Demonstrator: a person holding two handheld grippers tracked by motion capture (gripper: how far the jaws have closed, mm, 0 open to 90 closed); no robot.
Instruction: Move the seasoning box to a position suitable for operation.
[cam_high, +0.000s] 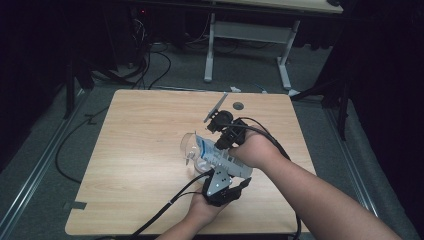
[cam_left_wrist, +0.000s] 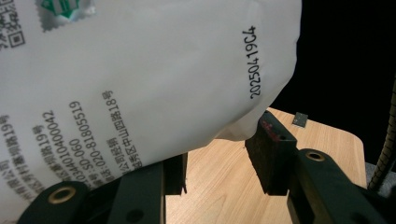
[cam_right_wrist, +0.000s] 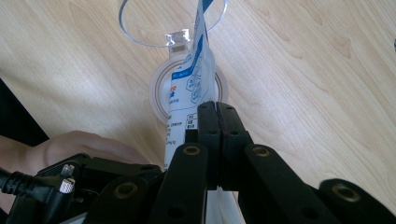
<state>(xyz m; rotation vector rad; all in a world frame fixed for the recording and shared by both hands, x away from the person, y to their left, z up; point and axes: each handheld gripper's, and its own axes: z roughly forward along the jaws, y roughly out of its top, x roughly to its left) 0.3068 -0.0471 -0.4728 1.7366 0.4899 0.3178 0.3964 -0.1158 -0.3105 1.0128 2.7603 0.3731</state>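
1. Nearest you, your left gripper (cam_high: 223, 186) is pointing up the light wooden table (cam_high: 140, 145), its jaws sitting half apart around the bottom of the white printed plastic pouch with blue markings (cam_high: 220, 156), one pad touching its corner
2. Your right gripper (cam_high: 226, 134) is clamping the pouch's edge between fully closed jaws
3. Beyond, the pouch is tilting over the clear round plastic container with a hinged lid (cam_right_wrist: 161, 91), standing mid-table
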